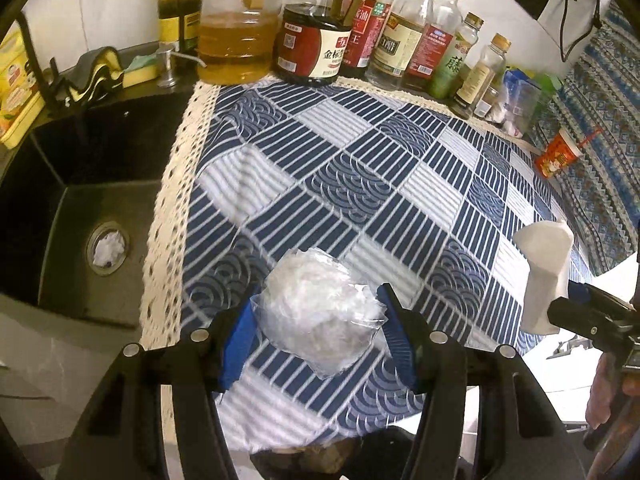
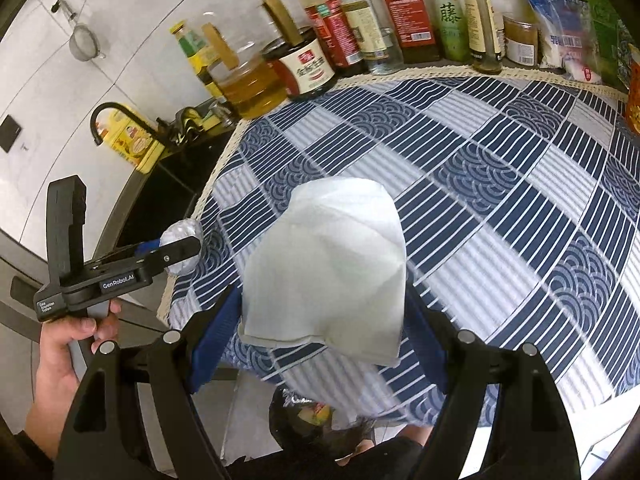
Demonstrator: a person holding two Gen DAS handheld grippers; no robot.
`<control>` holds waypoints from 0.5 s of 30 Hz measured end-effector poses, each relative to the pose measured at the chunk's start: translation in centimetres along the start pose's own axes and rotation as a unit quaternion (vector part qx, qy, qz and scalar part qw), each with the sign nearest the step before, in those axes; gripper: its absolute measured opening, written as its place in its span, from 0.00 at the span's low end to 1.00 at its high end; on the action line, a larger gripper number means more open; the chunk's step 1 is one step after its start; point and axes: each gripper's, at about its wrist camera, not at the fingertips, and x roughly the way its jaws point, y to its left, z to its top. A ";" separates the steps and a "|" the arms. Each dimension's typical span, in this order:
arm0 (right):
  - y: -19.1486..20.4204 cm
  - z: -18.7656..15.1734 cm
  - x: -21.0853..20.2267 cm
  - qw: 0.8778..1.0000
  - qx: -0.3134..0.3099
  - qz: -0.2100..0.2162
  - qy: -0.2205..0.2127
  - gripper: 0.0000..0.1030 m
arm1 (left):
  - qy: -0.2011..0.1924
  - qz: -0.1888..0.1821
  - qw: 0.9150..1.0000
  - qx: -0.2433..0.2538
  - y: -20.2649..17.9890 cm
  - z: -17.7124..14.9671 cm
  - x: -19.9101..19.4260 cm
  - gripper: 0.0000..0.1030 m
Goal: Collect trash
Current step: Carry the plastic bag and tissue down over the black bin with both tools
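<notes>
My left gripper (image 1: 318, 312) is shut on a crumpled clear plastic bag (image 1: 320, 304), held above the front edge of the blue patterned tablecloth (image 1: 360, 168). My right gripper (image 2: 324, 320) is shut on a folded white paper towel (image 2: 332, 264). The towel also shows at the right in the left wrist view (image 1: 546, 268). The left gripper with its plastic bag (image 2: 184, 244) shows at the left in the right wrist view. A dark trash bag (image 2: 316, 428) with scraps sits below the counter edge, under both grippers; it also shows in the left wrist view (image 1: 316, 456).
A black sink (image 1: 80, 184) lies left of the cloth, with white paper in its drain (image 1: 108, 248). Oil and sauce bottles (image 1: 320, 40) line the back wall. A red paper cup (image 1: 558, 154) lies at the far right. Food packets (image 2: 568, 28) stand at the back right.
</notes>
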 end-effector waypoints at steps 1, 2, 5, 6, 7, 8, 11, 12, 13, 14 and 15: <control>0.3 -0.4 0.0 1.000 -0.001 0.000 0.000 0.77 | -0.002 -0.001 1.000 0.003 0.0 -0.4 -0.4 0.55; 0.7 -0.8 -0.1 1.000 -0.003 0.000 0.000 0.77 | -0.004 -0.001 1.000 0.006 0.1 -0.9 -0.9 0.55; 2.0 -2.1 -0.1 1.000 -0.007 0.001 0.001 0.77 | -0.008 -0.003 1.000 0.009 0.3 -2.1 -1.9 0.55; 2.3 -2.4 -0.1 1.000 -0.009 0.002 0.002 0.77 | -0.009 -0.004 1.000 0.010 0.4 -2.7 -2.4 0.55; 2.7 -2.8 -0.1 1.000 -0.011 0.003 0.002 0.77 | -0.010 -0.005 1.000 0.010 0.5 -3.2 -2.6 0.55; 3.1 -3.3 0.0 1.000 -0.012 0.003 0.003 0.77 | -0.010 -0.005 1.000 0.011 0.6 -3.5 -2.8 0.55; 4.2 -4.6 0.1 1.000 -0.016 0.006 0.007 0.77 | -0.009 -0.007 1.000 0.010 1.0 -4.9 -3.4 0.55; 4.5 -5.0 0.2 1.000 -0.017 0.007 0.008 0.77 | -0.008 -0.007 1.000 0.010 1.1 -5.5 -3.6 0.55; 5.0 -5.5 0.3 1.000 -0.019 0.008 0.010 0.77 | -0.007 -0.008 1.000 0.010 1.2 -6.0 -3.7 0.55; 5.3 -5.9 0.4 1.000 -0.021 0.008 0.012 0.77 | -0.005 -0.009 1.000 0.009 1.4 -6.5 -3.8 0.55; 5.6 -6.3 0.5 1.000 -0.021 0.010 0.014 0.77 | -0.005 -0.009 1.000 0.008 1.5 -6.8 -3.9 0.55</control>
